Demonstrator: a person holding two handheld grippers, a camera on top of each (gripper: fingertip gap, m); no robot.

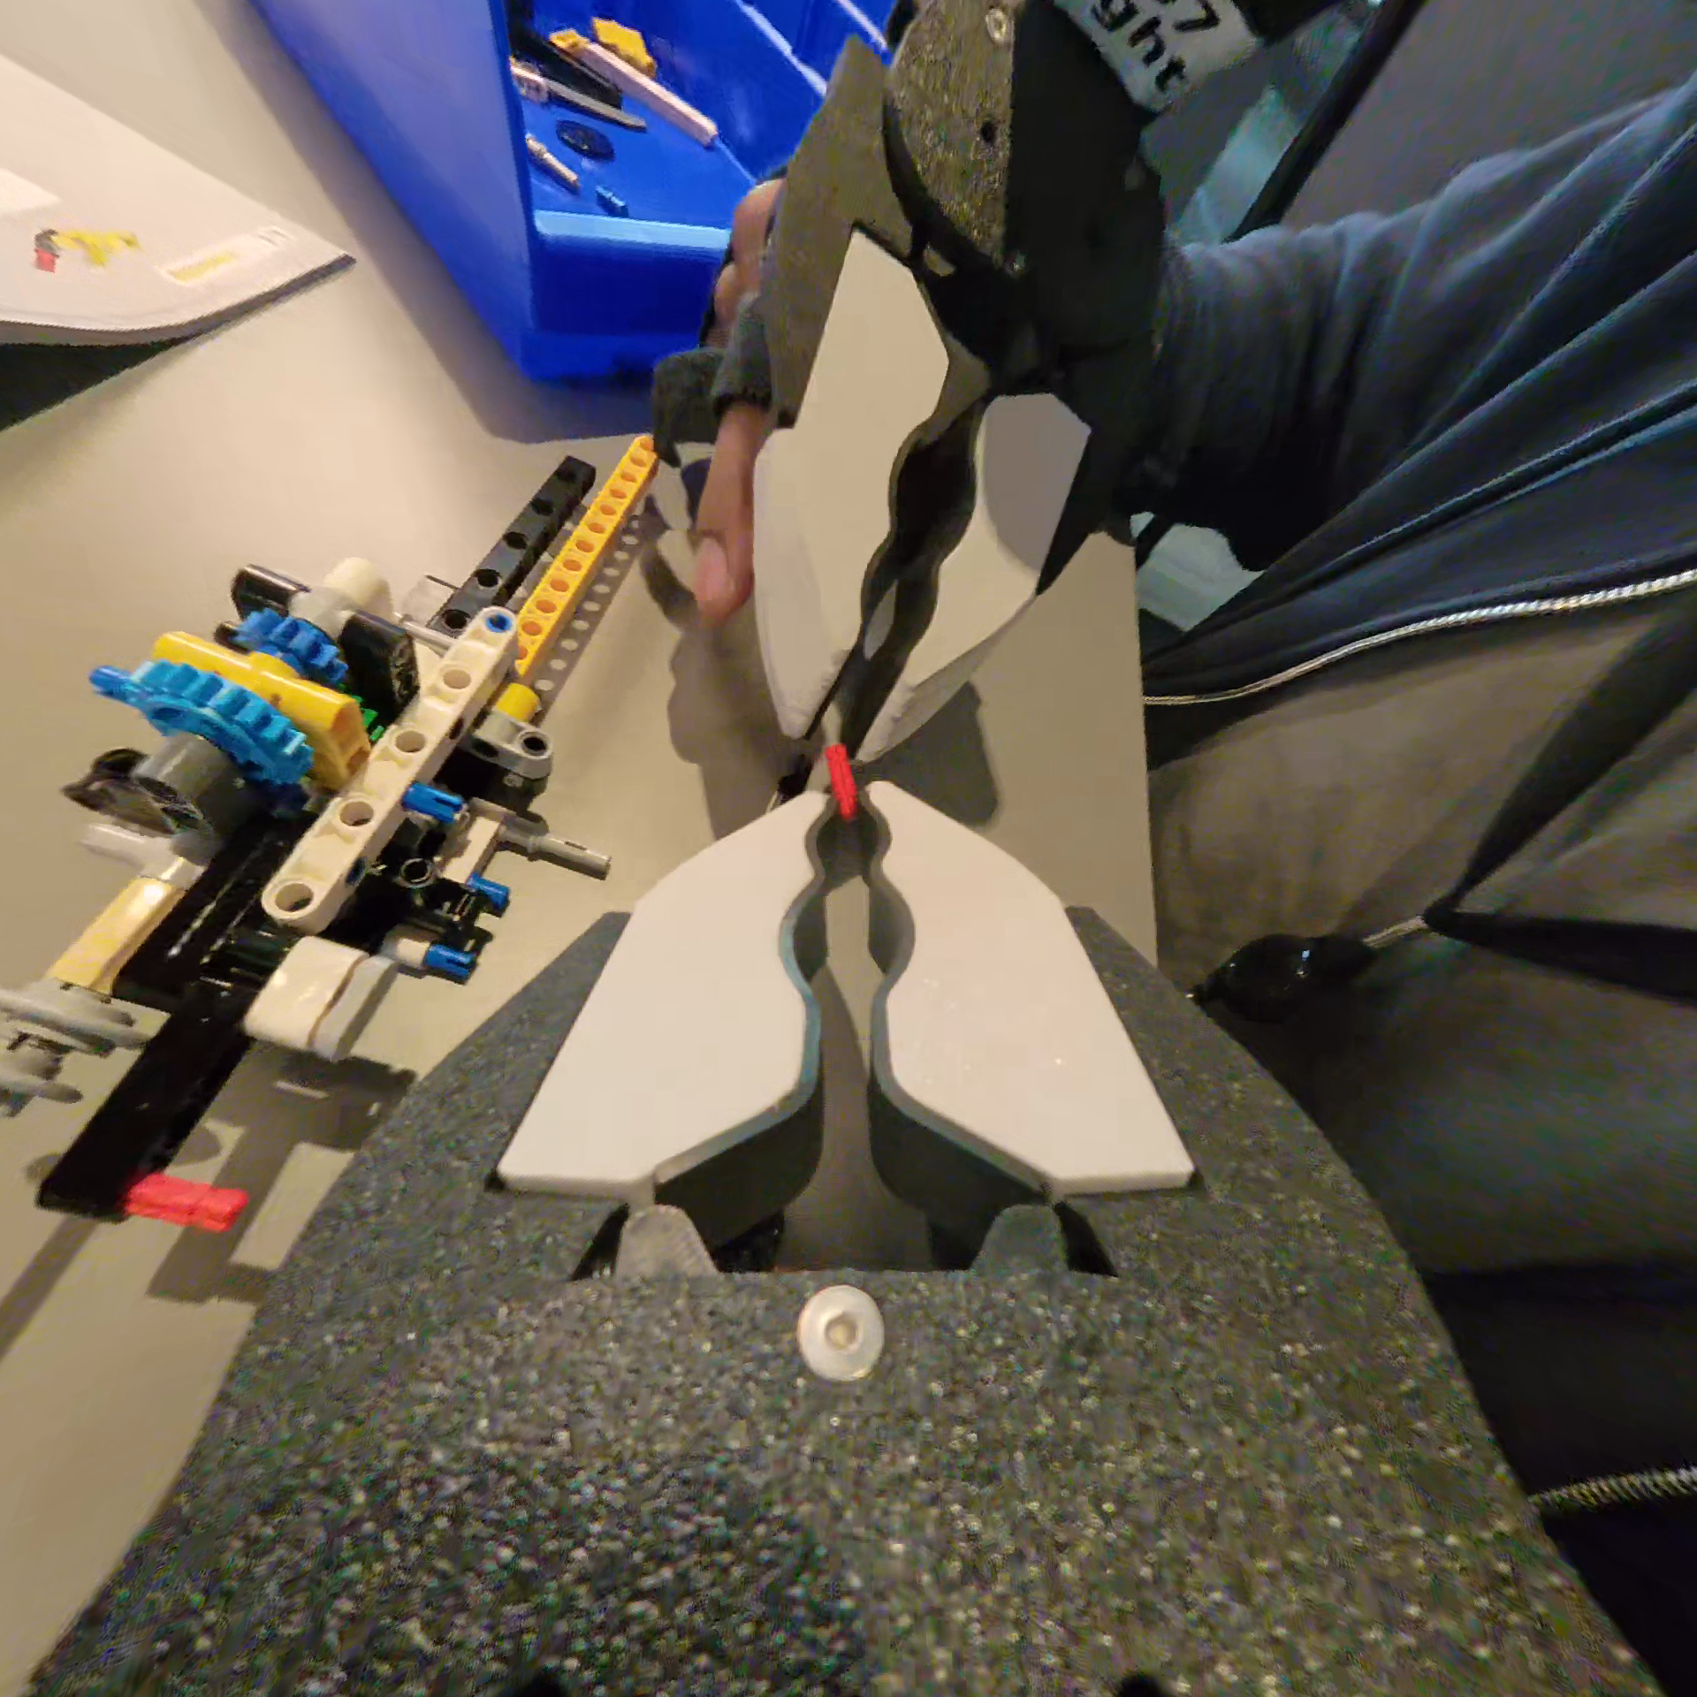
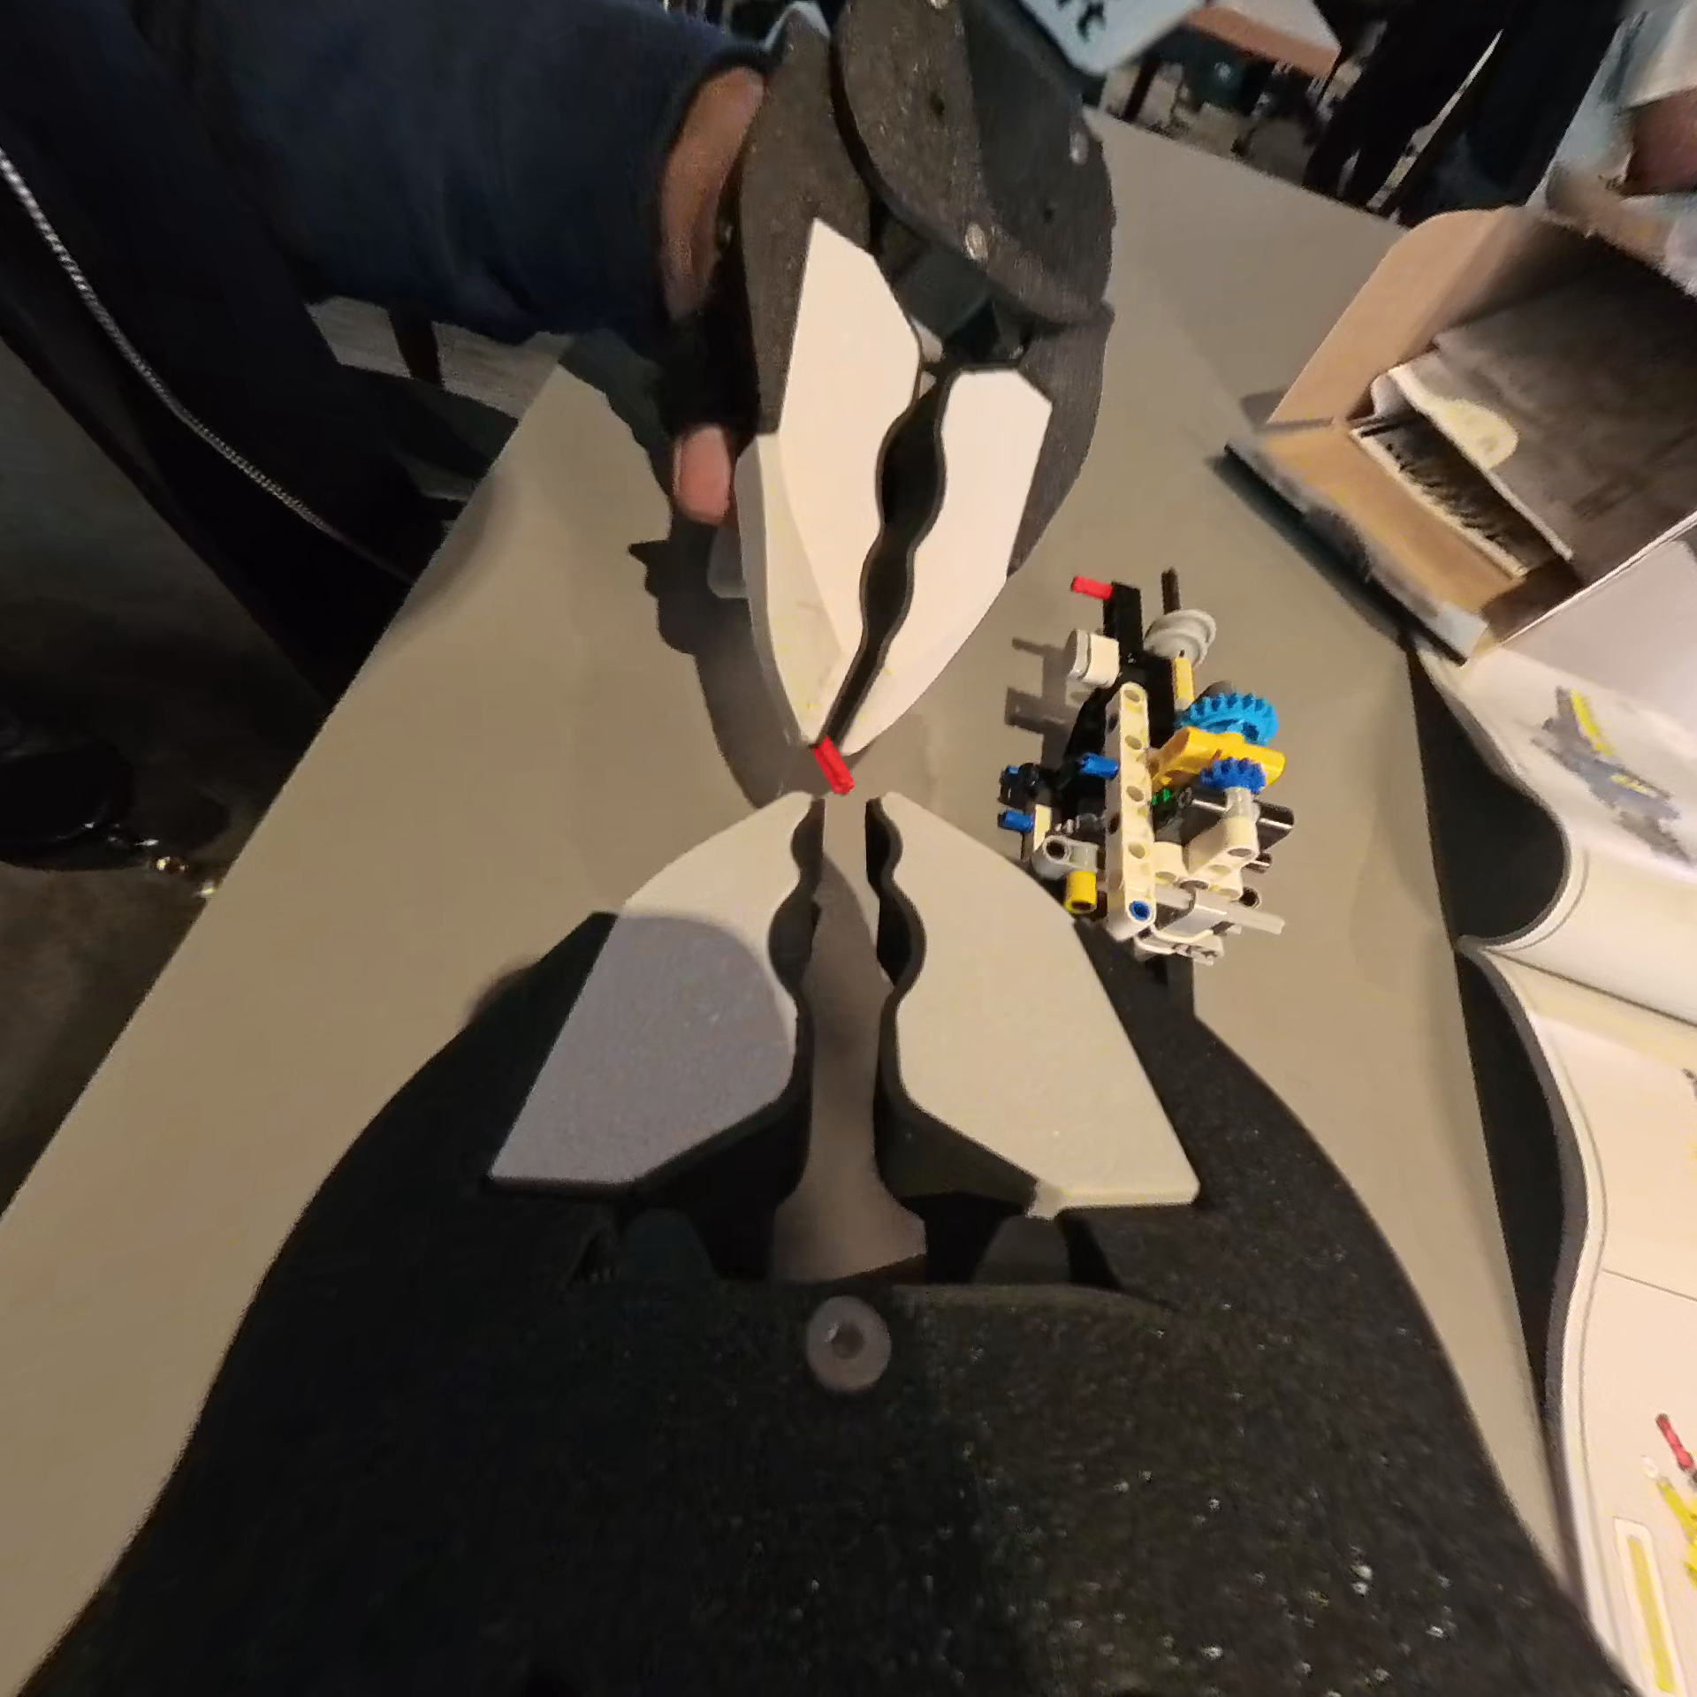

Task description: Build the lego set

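Observation:
My left gripper (image 1: 845, 801) is shut on a small red pin (image 1: 839, 781), which sticks out past its tips above the grey table (image 1: 275, 477). My right gripper (image 2: 840, 808) is open by a narrow gap, tip to tip with the left gripper (image 2: 829, 735), its tips just short of the red pin (image 2: 833, 767). It comes in from the top of the left wrist view (image 1: 831, 739). The partly built lego model (image 1: 367, 781), with blue gears and white, black and yellow beams, lies on the table beside both grippers; it shows in the right wrist view (image 2: 1157, 799) too.
A blue parts bin (image 1: 624, 275) with loose pieces stands behind the model. An open instruction booklet (image 1: 138, 248) lies at the far left, also seen in the right wrist view (image 2: 1607, 781). A cardboard box (image 2: 1469, 441) stands at the back right. A person's sleeve (image 1: 1377, 367) is close by. My two grippers' fingertips are within a few centimetres of each other.

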